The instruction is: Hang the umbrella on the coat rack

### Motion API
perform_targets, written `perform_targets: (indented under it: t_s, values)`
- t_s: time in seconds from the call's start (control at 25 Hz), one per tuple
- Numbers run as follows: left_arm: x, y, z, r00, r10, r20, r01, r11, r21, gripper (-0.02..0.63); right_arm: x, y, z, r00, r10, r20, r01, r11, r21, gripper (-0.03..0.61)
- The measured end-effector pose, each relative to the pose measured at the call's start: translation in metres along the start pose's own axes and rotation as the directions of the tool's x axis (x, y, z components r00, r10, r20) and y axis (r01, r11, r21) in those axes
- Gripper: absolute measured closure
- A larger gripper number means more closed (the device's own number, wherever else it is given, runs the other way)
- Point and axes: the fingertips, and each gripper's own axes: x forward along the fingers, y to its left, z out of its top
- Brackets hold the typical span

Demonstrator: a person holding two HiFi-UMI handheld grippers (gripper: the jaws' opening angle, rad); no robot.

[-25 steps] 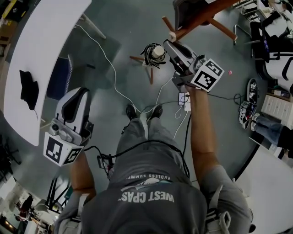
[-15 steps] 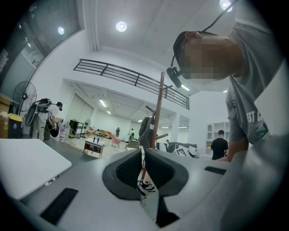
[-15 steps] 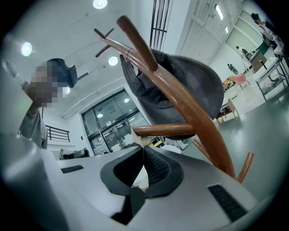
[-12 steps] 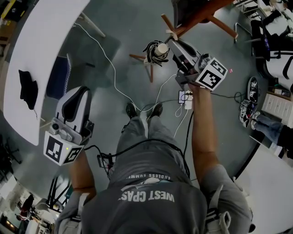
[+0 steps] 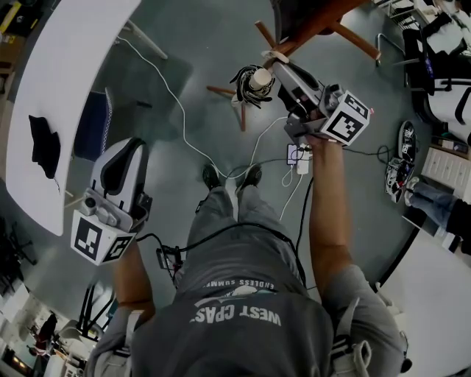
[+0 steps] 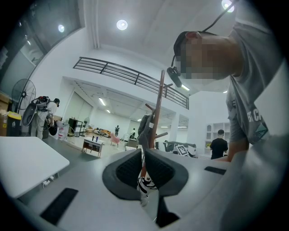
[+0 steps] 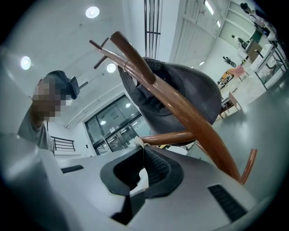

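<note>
The folded black-and-white umbrella (image 5: 249, 82) with a pale handle hangs just left of my right gripper (image 5: 275, 66). That gripper is shut on the umbrella's white strap (image 7: 141, 175). The strap's loop (image 5: 276, 57) lies against a side peg (image 7: 170, 136) of the brown wooden coat rack (image 5: 318, 22). In the right gripper view the rack's post (image 7: 185, 113) runs slanted across the picture, with a dark garment (image 7: 189, 92) hung on it. My left gripper (image 5: 124, 166) stays low at the left, shut and empty, far from the rack (image 6: 159, 108).
A white table (image 5: 62, 81) with a black cloth (image 5: 44, 143) lies at the left, a blue chair (image 5: 96, 121) beside it. Cables (image 5: 221, 158) and a power strip (image 5: 296, 157) lie on the floor by my feet. Shoes (image 5: 403, 143) and furniture stand at the right.
My right gripper has moved up and away toward the rack, carrying the umbrella, and the strap loop now lies at the peg. The left gripper has barely moved.
</note>
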Motion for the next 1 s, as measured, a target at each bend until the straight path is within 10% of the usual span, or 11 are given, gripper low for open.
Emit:
perform_targets:
  t_s: [1.0]
  values:
    - [0.015, 0.003, -0.002, 1.0, -0.021, 0.012, 0.021, 1.0, -0.023, 0.577, 0.01, 0.022, 0.022, 0.939, -0.342, -0.015, 0.341, 0.93, 0.134, 0.548]
